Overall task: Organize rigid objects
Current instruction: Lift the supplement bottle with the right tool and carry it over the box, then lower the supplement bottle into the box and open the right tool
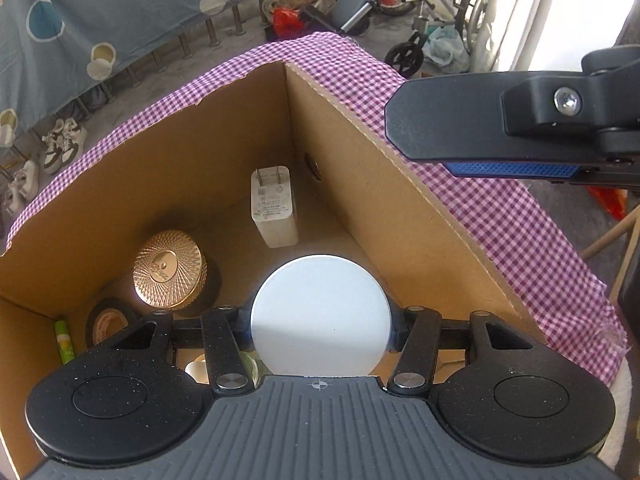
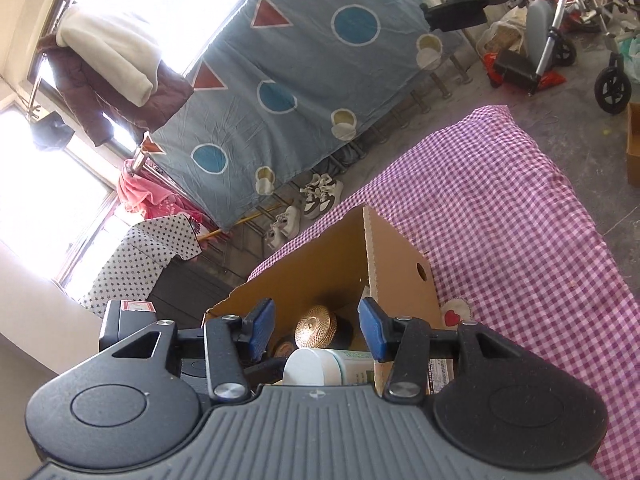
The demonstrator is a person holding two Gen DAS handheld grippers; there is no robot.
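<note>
My left gripper (image 1: 320, 328) is shut on a white-capped bottle (image 1: 320, 316) and holds it inside the open cardboard box (image 1: 360, 152). In the box lie a white charger plug (image 1: 274, 210), a gold ribbed lid (image 1: 170, 268), a roll of black tape (image 1: 106, 322) and a small green tube (image 1: 64, 340). My right gripper (image 2: 316, 330) is open and empty, above the box (image 2: 400, 264). In the right wrist view the bottle (image 2: 316, 366) and the gold lid (image 2: 316, 326) show below it. The right gripper also shows in the left wrist view (image 1: 512, 136).
The box stands on a table with a purple checked cloth (image 2: 500, 220). A heart patch (image 2: 452, 316) lies on the cloth beside the box. Beyond the table are a hanging blue sheet (image 2: 312, 80), shoes (image 2: 320, 196) and wheelchairs (image 2: 568, 20).
</note>
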